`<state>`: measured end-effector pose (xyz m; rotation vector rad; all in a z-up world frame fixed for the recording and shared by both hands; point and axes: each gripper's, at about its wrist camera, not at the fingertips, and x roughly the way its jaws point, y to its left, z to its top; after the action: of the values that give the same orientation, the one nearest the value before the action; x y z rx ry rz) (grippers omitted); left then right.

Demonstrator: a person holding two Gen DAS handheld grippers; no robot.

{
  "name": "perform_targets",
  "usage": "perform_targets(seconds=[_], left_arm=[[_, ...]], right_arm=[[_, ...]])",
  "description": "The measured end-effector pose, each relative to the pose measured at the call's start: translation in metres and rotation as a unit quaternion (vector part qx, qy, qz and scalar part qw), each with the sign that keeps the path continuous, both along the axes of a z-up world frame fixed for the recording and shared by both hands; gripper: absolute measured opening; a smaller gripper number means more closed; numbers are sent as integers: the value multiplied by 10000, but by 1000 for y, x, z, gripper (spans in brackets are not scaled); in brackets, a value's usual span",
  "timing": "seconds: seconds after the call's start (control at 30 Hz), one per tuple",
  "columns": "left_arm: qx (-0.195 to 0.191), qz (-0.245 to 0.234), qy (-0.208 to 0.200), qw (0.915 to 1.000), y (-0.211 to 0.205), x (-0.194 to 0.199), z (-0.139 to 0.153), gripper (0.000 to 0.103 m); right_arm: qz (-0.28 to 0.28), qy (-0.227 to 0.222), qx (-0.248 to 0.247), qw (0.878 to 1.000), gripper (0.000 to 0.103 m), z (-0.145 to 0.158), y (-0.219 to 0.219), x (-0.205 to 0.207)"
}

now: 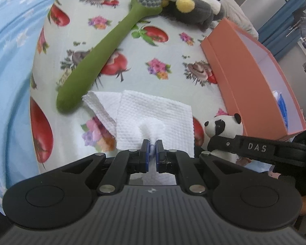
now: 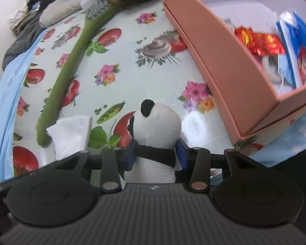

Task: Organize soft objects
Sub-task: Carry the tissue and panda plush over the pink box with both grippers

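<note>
The left gripper [image 1: 152,149] had its jaws pinched on the white paper towel [image 1: 153,114] lying on the surface [image 1: 173,47]; the right gripper [image 2: 156,155] clasped the panda plush [image 2: 157,126] beside the orange box [image 2: 214,61].

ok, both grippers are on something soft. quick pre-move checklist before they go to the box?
1. Left gripper shut on the white cloth: ok, a fold is pinched between the pads.
2. Right gripper on the panda plush: ok, pads at both its sides, jaws closing.
3. Orange box open: ok, no lid on top.
4. Room in the box: cannot tell; red and blue packets fill the near end, the far end looks free.
5. Green brush clear of the cloth: not ok, its handle end touches or overlaps the cloth's corner.
</note>
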<state>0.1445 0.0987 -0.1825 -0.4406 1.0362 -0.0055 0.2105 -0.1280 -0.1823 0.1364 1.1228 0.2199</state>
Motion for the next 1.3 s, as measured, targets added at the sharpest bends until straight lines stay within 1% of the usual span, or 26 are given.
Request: perform_targets(seconds=[0.27,0.47,0.6,0.83,1.07,1.2,1.3], left_arm=[[81,19,-410,9991,-7,-10,43,7],[236,-31,-885,9958,-13,-27,86,7],[227,-51,-1158,9930,-19,-39,108,7],[204,-171,-1463,9889,-40,-54,133,7],[125,-517,-1672,9845,-72,-62,148,7],[119,-773,-1758,9813,-91,-59,155,7],[-4,-969,-1847,9780,-106,-55,159,7]], right_arm=[[385,-570,43,9976,44,44,-3,-15],[592,-1051,106,9926,44,81,-7,-36],[696,-1317,163,9887,44,102,-11,-51],[773,-1703,187,9822,44,129,-22,-70],[558,-1961,213,9788,44,147,-44,-87],[425,-2115,137,9764,44,155,-58,-96],[272,-2170,21,9758,44,160,-72,-99]])
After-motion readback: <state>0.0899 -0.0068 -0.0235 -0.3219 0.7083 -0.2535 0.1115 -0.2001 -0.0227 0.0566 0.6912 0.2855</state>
